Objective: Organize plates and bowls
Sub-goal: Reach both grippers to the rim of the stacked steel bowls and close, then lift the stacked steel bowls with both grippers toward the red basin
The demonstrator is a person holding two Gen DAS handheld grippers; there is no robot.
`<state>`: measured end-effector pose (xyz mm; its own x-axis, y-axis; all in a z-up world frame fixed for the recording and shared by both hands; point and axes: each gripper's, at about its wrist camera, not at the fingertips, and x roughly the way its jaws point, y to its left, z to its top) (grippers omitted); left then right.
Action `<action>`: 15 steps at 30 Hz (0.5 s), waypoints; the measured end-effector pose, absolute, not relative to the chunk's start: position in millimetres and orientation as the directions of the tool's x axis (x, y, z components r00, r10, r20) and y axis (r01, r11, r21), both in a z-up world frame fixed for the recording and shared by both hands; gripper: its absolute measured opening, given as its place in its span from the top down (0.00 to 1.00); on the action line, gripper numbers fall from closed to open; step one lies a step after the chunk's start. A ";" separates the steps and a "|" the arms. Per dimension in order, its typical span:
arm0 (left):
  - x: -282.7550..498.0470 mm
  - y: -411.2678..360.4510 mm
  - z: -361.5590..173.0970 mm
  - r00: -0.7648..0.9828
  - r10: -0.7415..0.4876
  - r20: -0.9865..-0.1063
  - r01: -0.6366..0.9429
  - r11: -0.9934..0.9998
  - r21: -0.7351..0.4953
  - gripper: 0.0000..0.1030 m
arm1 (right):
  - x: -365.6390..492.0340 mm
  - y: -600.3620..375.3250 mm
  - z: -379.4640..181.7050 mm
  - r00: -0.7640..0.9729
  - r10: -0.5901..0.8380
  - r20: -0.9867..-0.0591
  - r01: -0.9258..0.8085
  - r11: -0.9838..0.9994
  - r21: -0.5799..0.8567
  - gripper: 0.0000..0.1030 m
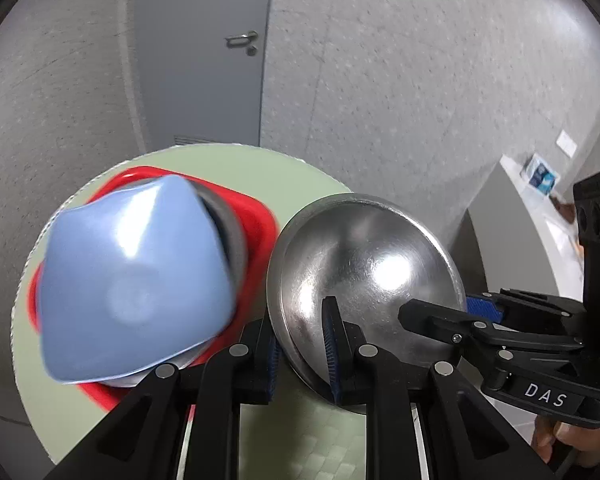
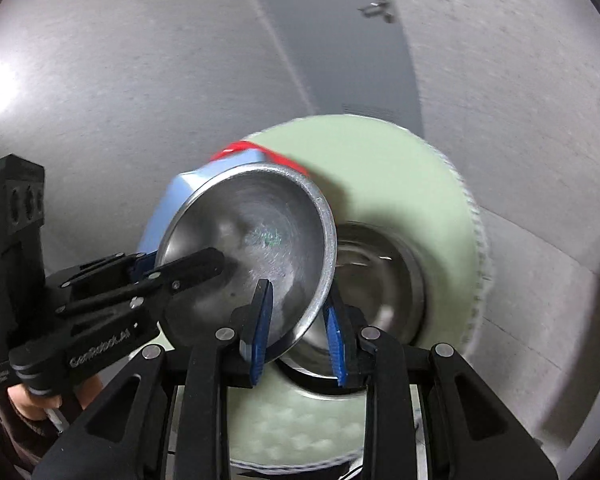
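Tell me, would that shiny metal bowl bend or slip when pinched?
Probably stiff: the steel bowl looks undistorted though the left hand-held gripper and right hand-held gripper pinch only its rim. Likely slippery, given its polished, glaring surface. Rounded sides suggest it could rock.

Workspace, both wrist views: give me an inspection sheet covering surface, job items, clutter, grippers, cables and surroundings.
Surface: round pale green table.
Job's things: steel bowl lifted and tilted; second steel bowl on the table; blue bowl over a red plate, blurred.
Clutter: nothing seen on the table.
Grippers: left gripper and right gripper each clamp the lifted steel bowl's rim.
Cables: nothing seen.
Surroundings: grey walls, grey door, white counter with a box.
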<state>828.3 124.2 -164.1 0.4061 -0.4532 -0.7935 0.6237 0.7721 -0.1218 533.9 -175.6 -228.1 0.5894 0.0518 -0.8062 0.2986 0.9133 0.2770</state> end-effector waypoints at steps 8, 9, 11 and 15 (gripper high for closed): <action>856.0 95.0 -181.5 0.372 -0.405 -0.836 0.622 0.777 -0.099 0.84 | 548.2 -204.7 -244.1 0.515 0.049 -0.856 0.319 0.916 0.244 0.75; 857.6 90.3 -183.1 0.371 -0.398 -0.839 0.619 0.779 -0.096 0.84 | 548.8 -205.0 -243.9 0.507 0.053 -0.860 0.319 0.916 0.245 0.75; 861.1 85.6 -186.9 0.360 -0.389 -0.848 0.614 0.783 -0.099 0.84 | 550.0 -203.3 -246.9 0.495 0.064 -0.866 0.313 0.917 0.247 0.75; 867.8 73.8 -193.3 0.348 -0.363 -0.864 0.598 0.796 -0.094 0.84 | 555.3 -209.9 -260.2 0.473 0.073 -0.878 0.303 0.922 0.240 0.75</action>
<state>867.8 73.8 -193.3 0.3481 -0.3635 -0.8641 0.5984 0.7957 -0.0937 555.3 -209.9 -260.2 0.4735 0.0726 -0.8778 0.3033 0.9222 0.2398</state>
